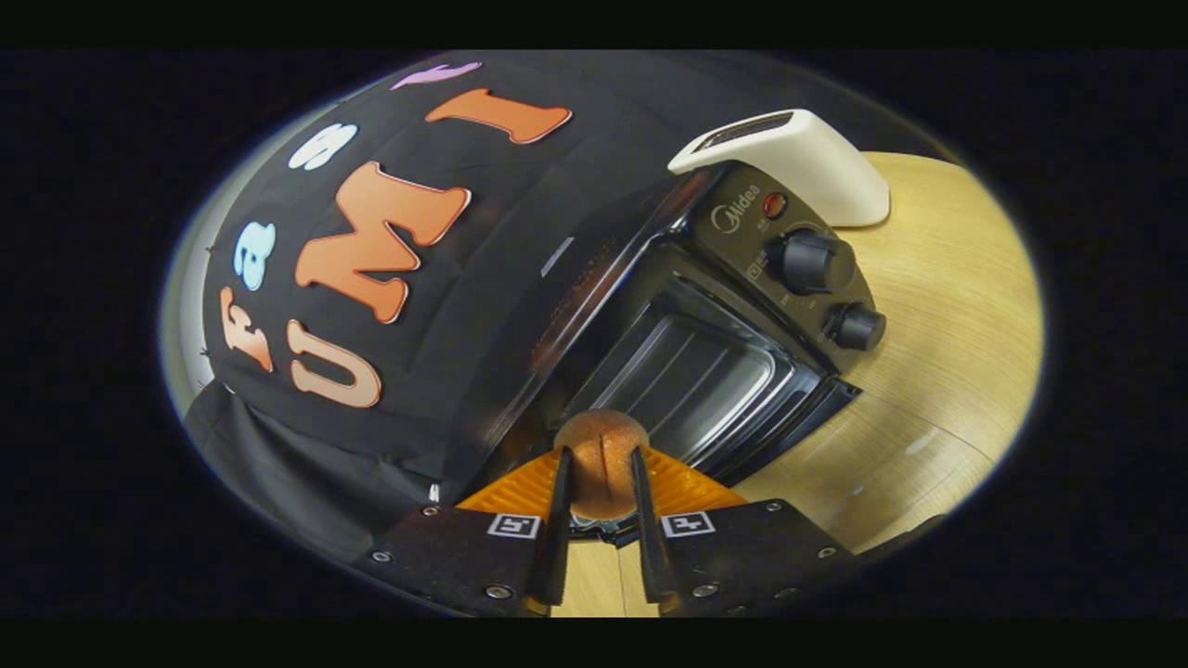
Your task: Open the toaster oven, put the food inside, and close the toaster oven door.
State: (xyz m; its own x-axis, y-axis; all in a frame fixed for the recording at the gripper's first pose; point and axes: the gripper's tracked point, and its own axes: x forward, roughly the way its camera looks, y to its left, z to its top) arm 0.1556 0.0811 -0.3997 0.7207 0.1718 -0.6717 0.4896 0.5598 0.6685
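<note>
A round brown bun sits between my two fingers, and my gripper is shut on it, holding it in the air. Just beyond the bun stands the black toaster oven, seen tilted, with its door folded down and open. The dark cavity with a metal tray lies straight ahead of the bun. Two black knobs sit on the oven's control panel to the right of the cavity.
A white pop-up toaster stands behind the oven on the light wooden table. The booth's black cloth wall hangs close on the left of the oven.
</note>
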